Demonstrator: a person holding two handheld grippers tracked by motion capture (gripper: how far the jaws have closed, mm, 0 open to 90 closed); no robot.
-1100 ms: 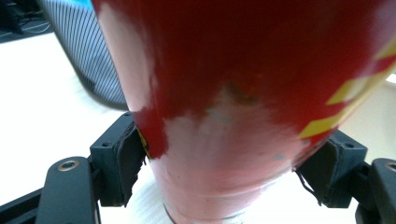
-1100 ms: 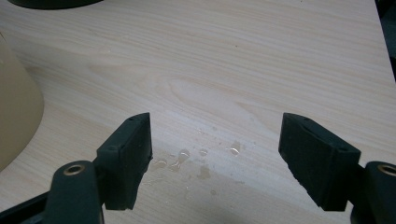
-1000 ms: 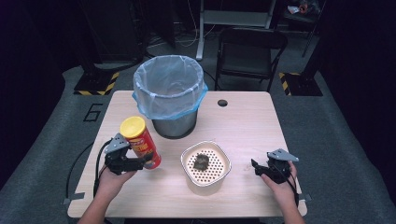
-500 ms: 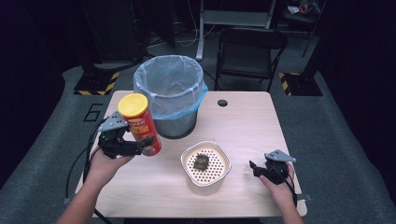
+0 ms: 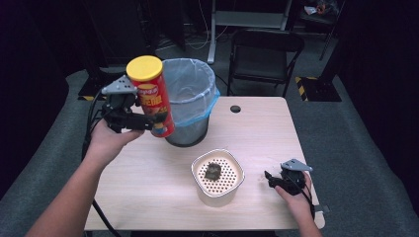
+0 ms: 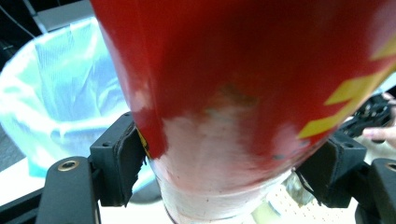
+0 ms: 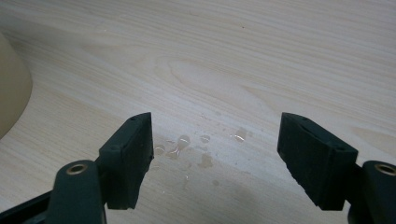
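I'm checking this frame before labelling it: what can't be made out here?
- Bin contents: high view, its liner and the red can hide them.
- Can's label: left gripper view, too close, blurred.
- Dark lump in the white strainer: high view, too small to identify.

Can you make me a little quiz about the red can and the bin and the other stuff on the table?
1. True or false: the red cylindrical chip can with the yellow lid stands on the light wooden table.
2. What lines the round dark bin: A) a pale blue plastic bag, B) newspaper, C) nothing?
3. What lies in the cream perforated bowl?

Key
1. False: the left gripper is shut on it and holds it in the air beside the bin.
2. A.
3. A small dark lump; what it is can't be told. The right gripper beside the bowl is open and holds nothing.
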